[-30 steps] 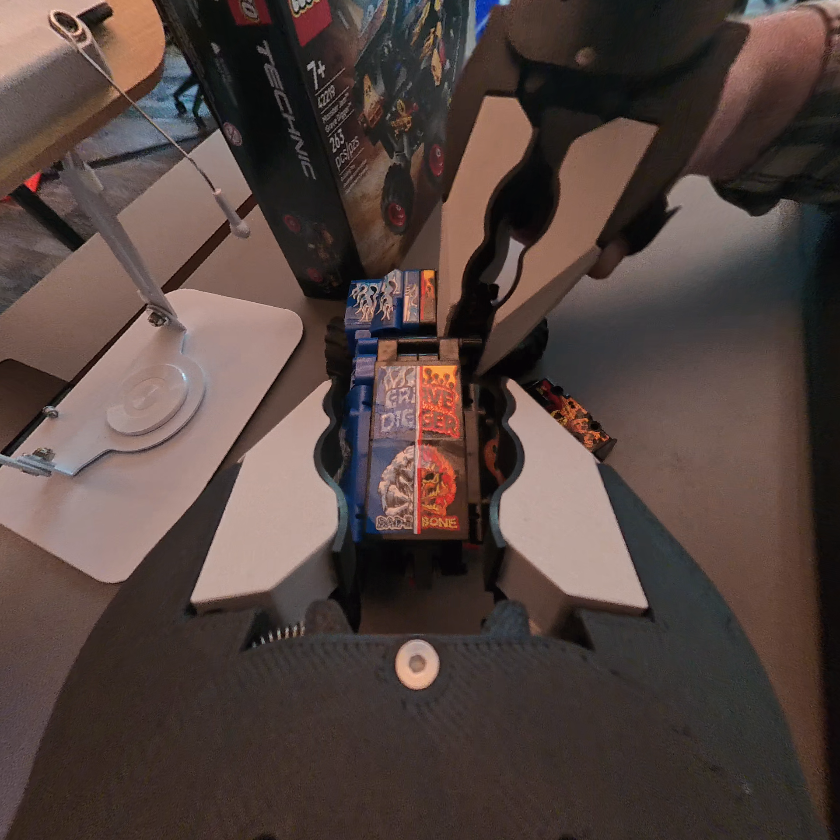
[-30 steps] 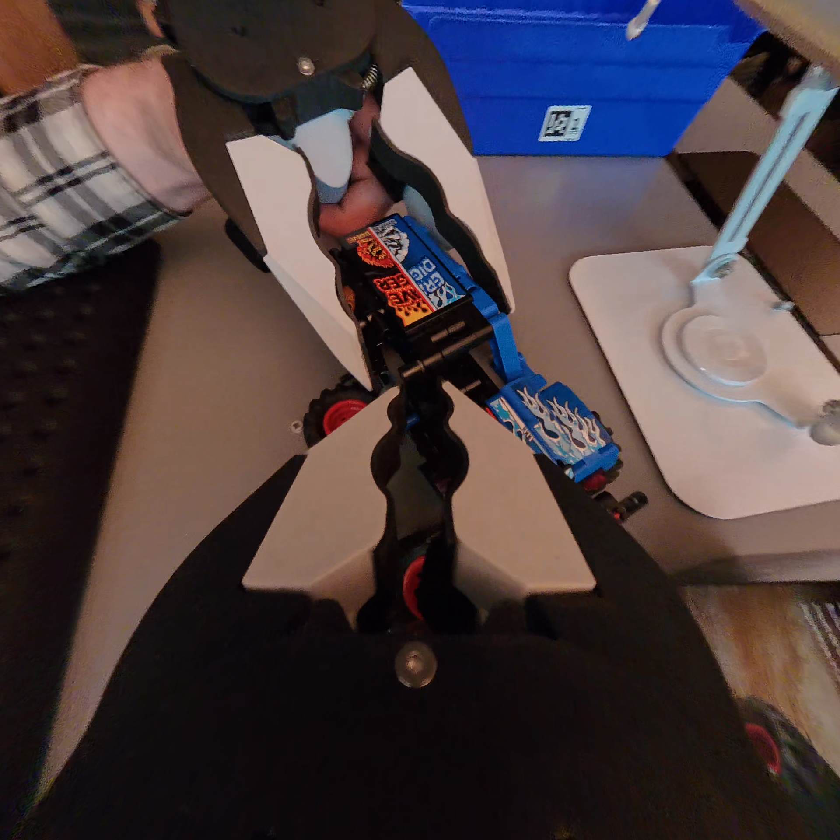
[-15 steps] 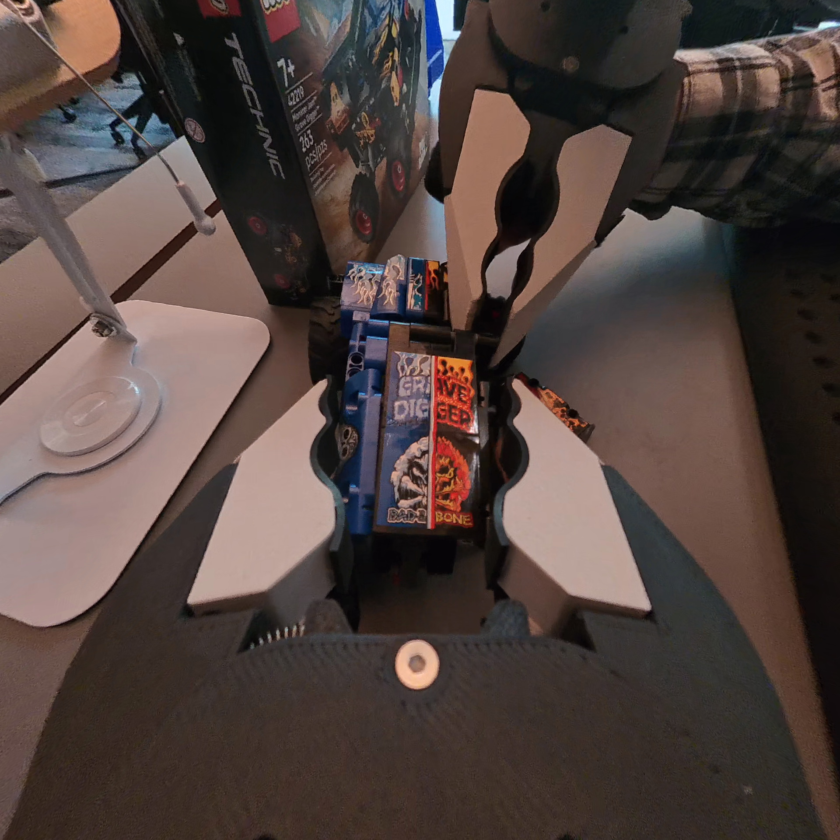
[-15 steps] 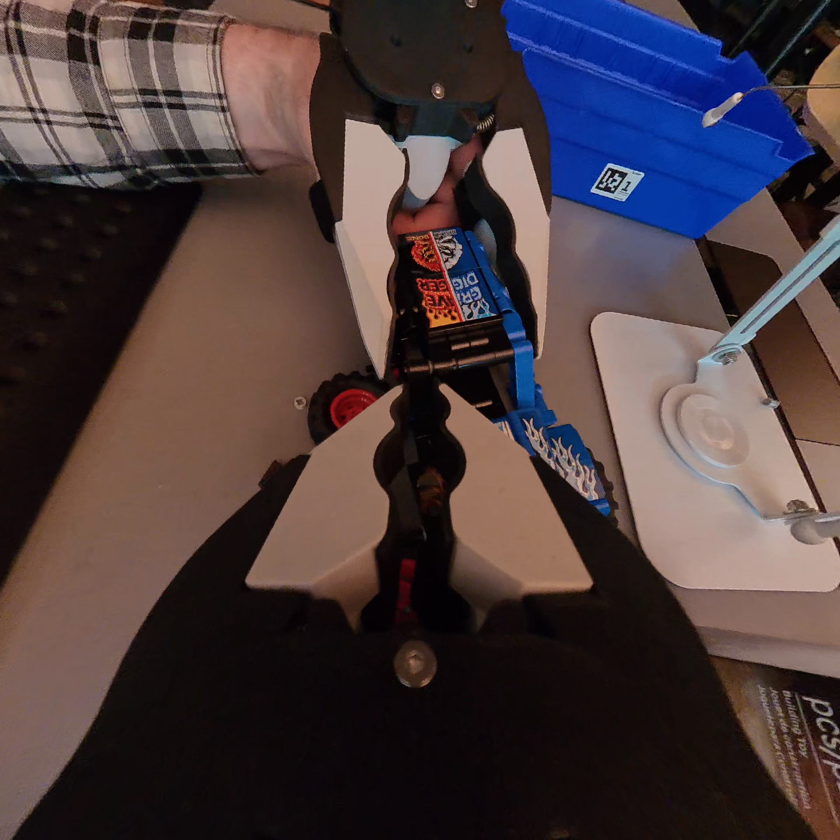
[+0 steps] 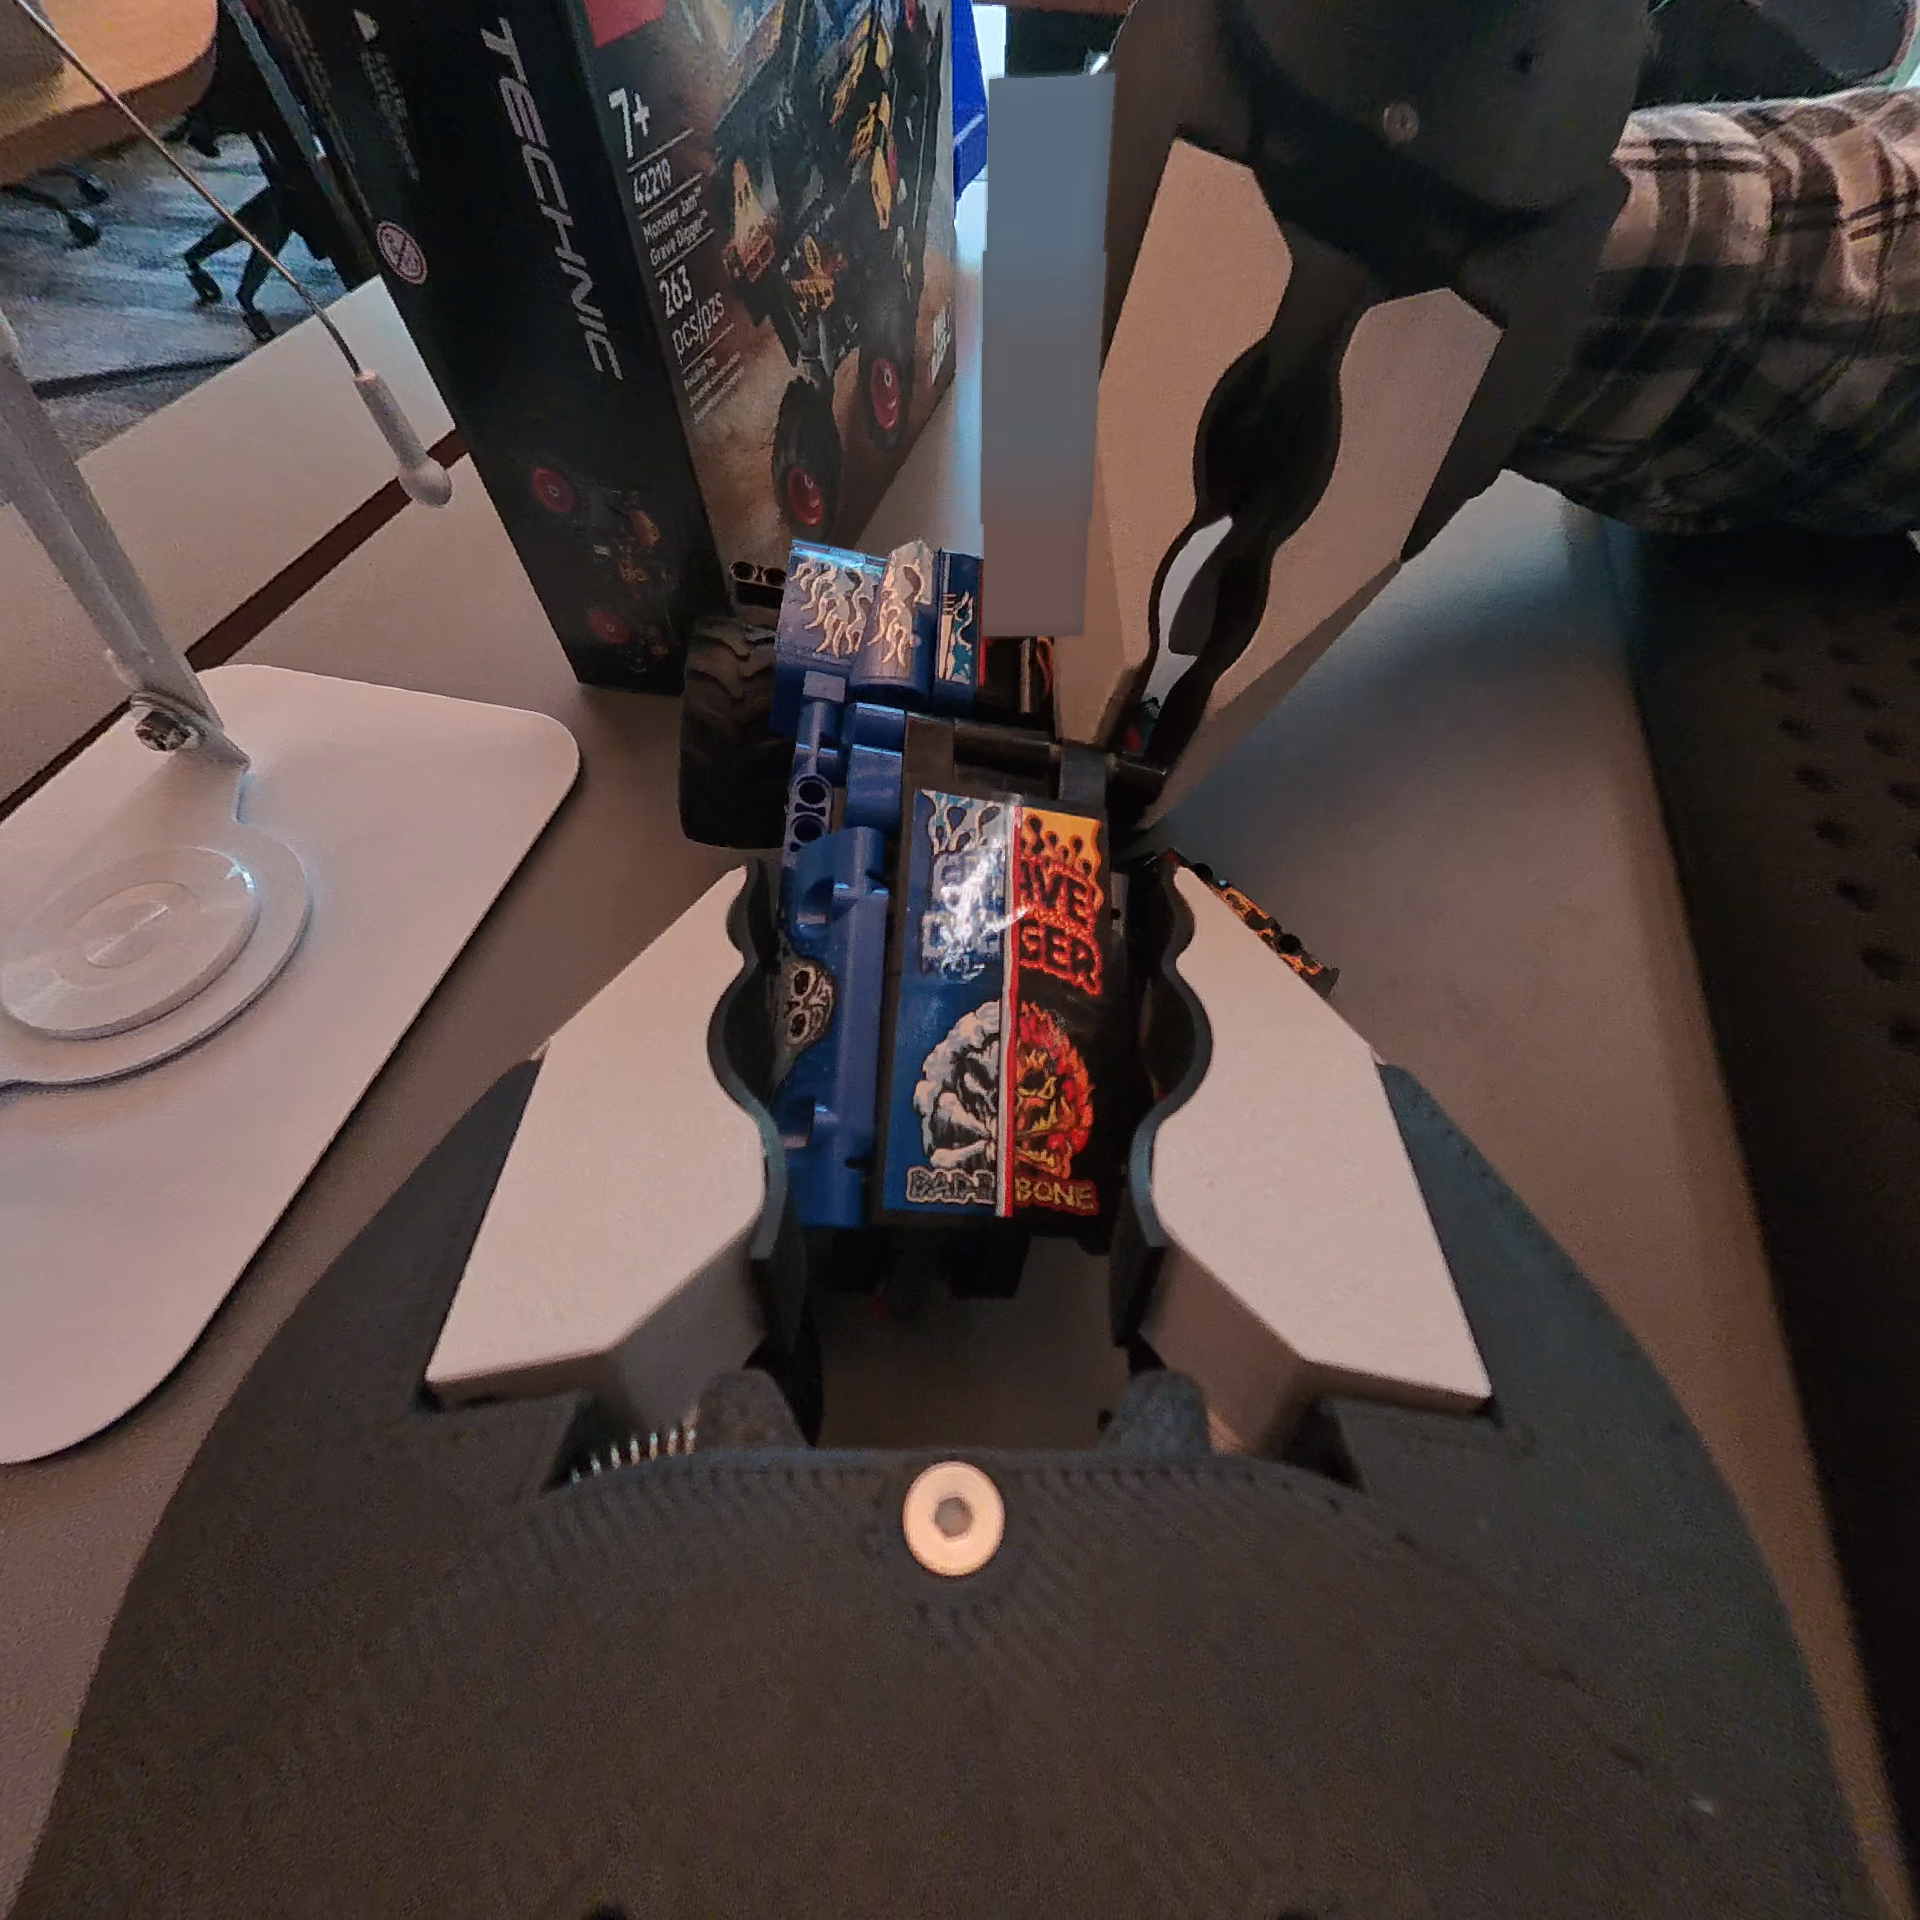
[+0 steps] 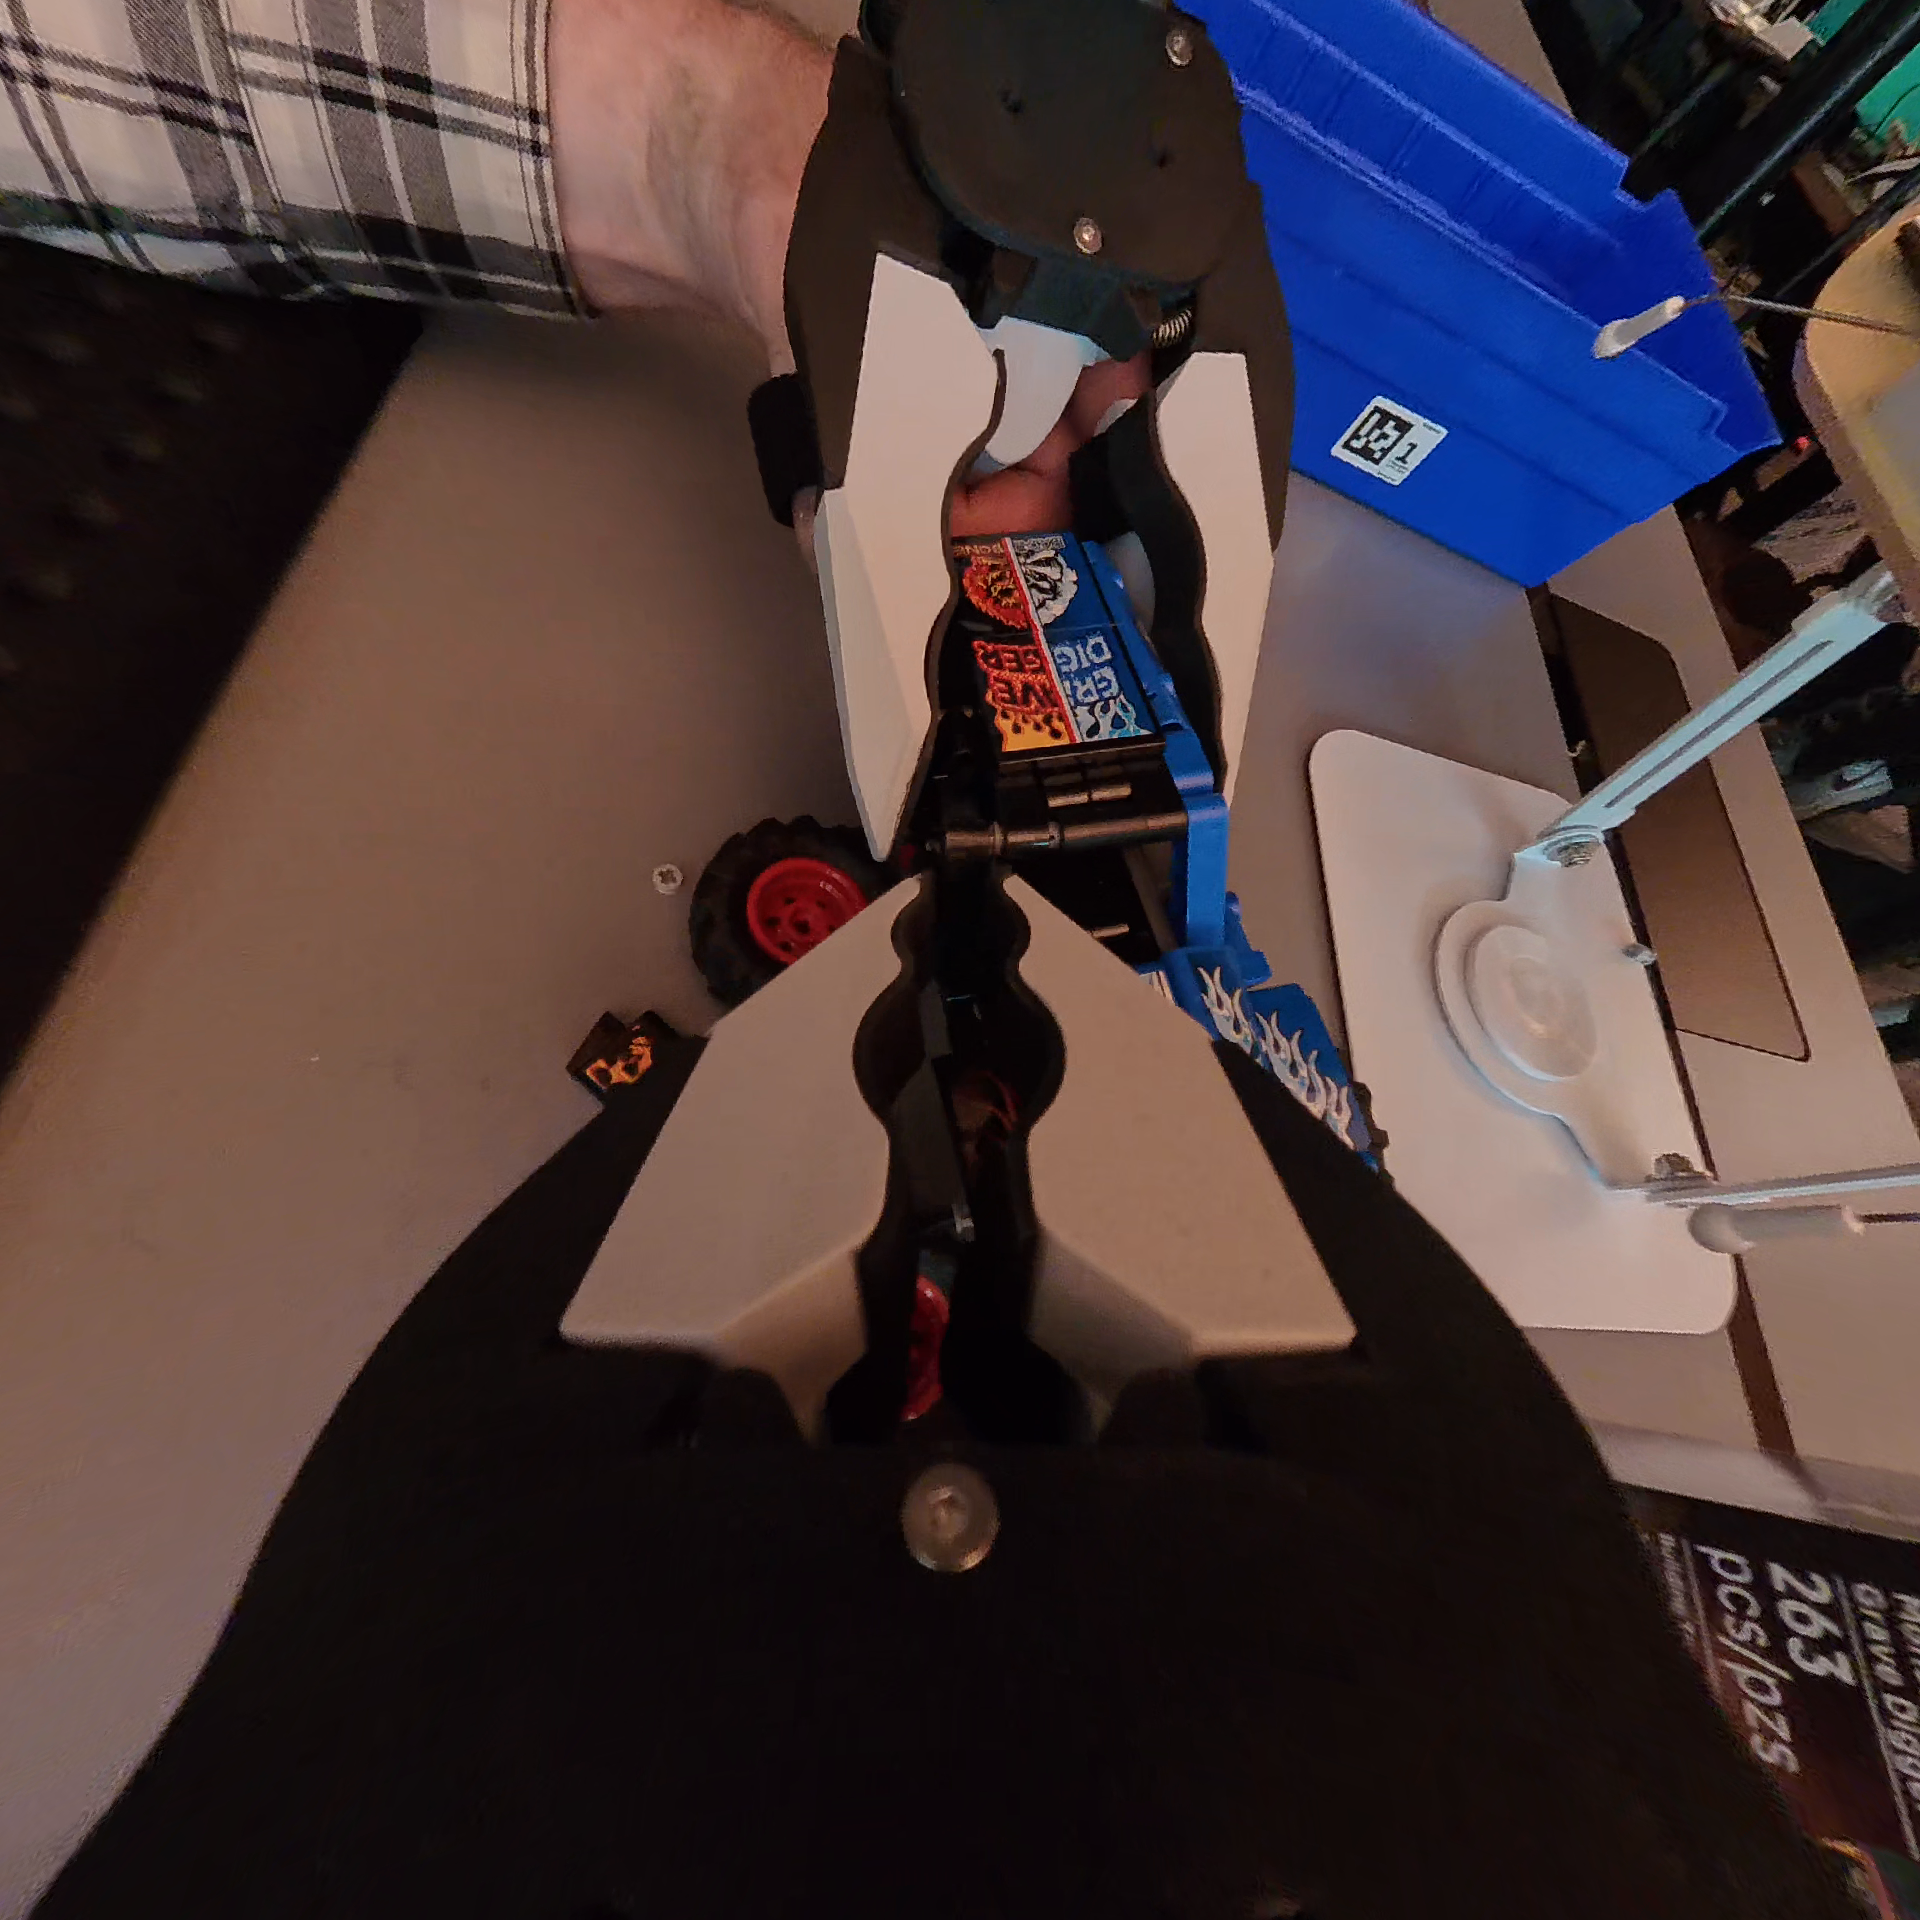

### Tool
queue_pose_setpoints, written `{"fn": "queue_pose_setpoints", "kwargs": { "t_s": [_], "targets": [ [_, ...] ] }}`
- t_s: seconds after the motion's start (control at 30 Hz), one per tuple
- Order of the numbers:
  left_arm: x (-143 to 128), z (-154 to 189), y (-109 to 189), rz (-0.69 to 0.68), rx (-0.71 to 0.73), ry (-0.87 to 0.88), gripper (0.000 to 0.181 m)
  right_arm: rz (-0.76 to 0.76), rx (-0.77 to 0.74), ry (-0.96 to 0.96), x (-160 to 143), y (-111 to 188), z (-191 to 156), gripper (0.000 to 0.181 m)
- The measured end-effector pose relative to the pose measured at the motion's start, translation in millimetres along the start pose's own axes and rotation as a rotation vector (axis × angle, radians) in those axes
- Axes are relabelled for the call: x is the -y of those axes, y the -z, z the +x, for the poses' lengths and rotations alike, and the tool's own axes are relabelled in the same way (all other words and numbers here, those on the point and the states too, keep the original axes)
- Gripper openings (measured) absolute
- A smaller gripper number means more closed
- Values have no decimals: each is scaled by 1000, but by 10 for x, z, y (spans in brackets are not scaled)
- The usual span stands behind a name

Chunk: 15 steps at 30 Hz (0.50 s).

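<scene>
Blue-and-black brick truck: in the left wrist view the toy monster truck (image 5: pixel 935 997) sits on the grey table (image 5: pixel 1403 748), roof stickers facing up.
Left gripper: the left gripper (image 5: pixel 961 904) has its white fingers (image 5: pixel 644 1091) spread around the truck's cab, clamped against both sides.
Right gripper from here: the right gripper (image 5: pixel 1143 769) comes in from behind the truck, tips nearly together on a black axle bar at the truck's far end.
Box: the toy set's black box (image 5: pixel 665 312) stands upright just behind the truck.
Lamp base: a white stand base (image 5: pixel 260 935) lies left of the truck.
Loose bit: a small flame-printed piece (image 5: pixel 1262 914) lies just right of the truck.

Right wrist view, truck: same truck (image 6: pixel 1070 727), one red-hubbed wheel (image 6: pixel 795 914) showing at its left.
Right gripper: the right gripper (image 6: pixel 961 904) pinches a thin black part of the truck, fingers almost touching.
Left gripper here: the left gripper (image 6: pixel 1049 790) straddles the cab from the far side.
Bin: a blue plastic bin (image 6: pixel 1455 312) sits beyond the truck, to the right.
</scene>
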<state>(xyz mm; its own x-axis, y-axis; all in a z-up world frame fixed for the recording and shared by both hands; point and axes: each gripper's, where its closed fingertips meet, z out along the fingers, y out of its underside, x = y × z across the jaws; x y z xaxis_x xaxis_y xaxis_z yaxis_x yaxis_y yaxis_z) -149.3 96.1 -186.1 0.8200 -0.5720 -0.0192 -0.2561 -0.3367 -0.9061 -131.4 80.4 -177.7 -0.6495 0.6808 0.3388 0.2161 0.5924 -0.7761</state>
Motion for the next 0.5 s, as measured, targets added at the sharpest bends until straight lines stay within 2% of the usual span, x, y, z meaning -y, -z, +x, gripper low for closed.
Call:
{"fn": "queue_pose_setpoints", "kwargs": {
  "t_s": [0.1,0.2,0.23,0.33,0.37,0.4,0.5],
  "targets": [
    [-1,6,3,3,1,-1,70,-49,-19,-25,7,5,-2,6],
    [-7,6,3,-9,13,-16,70,-21,69,-265,12,2,-22,6],
    [-4,7,-3,-9,12,-21,70,-19,55,-241,5,4,-22,5],
    [-5,12,2,6,-3,-11,70,-51,-64,32,1,-3,-13,6],
    [-5,19,7,9,-11,-7,70,-62,-76,53,14,-3,-19,6],
    [-6,25,12,19,-22,2,70,-60,-65,26,23,-4,-28,5],
    [-6,16,4,5,-9,2,71,1,63,-297,31,8,-42,5]
  ]
}}
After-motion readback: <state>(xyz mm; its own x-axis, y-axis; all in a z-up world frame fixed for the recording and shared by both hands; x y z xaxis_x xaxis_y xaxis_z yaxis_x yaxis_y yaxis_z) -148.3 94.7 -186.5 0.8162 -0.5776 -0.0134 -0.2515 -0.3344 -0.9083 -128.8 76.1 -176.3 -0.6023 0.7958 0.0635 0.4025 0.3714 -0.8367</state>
